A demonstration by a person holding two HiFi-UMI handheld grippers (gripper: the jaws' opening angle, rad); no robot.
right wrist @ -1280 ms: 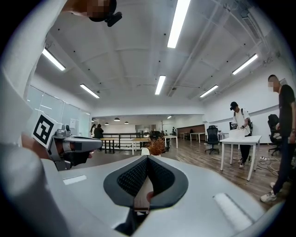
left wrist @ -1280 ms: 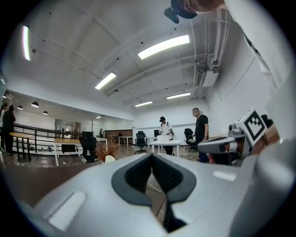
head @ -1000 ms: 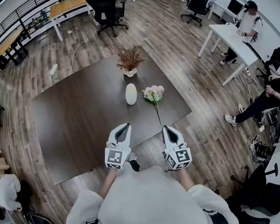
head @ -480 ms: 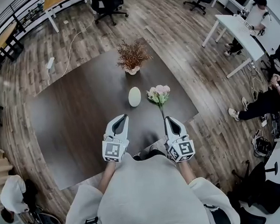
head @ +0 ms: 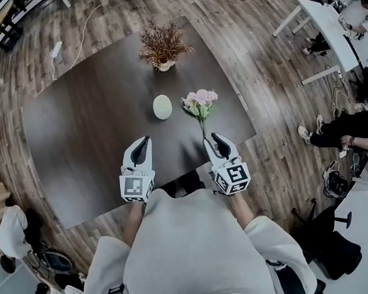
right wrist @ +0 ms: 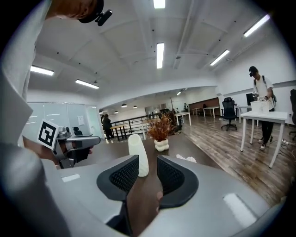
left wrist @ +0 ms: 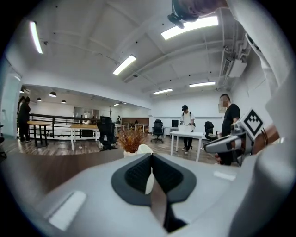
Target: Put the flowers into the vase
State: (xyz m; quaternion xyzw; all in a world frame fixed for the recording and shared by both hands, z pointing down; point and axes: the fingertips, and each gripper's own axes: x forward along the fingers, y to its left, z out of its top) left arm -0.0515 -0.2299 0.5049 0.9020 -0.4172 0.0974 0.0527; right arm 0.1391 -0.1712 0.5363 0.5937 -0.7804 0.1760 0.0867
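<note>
The pink flowers (head: 199, 102) lie unplaced beside the white ribbed vase (head: 162, 107); left tongs (head: 141, 143) pressed together, right tongs (head: 215, 139) opening, empty

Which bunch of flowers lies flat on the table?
The pink bunch, beside the white vase; the brown dried bunch stands upright in a small white pot.

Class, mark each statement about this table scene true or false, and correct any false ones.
1. The flowers stand in the vase. False: the flowers lie on the table beside the vase.
2. The vase stands upright on the table. True.
3. The left gripper's jaws are wide open. False: the left gripper is shut, with nothing held.
4. A potted dried plant stands on the table beyond the vase. True.
</note>
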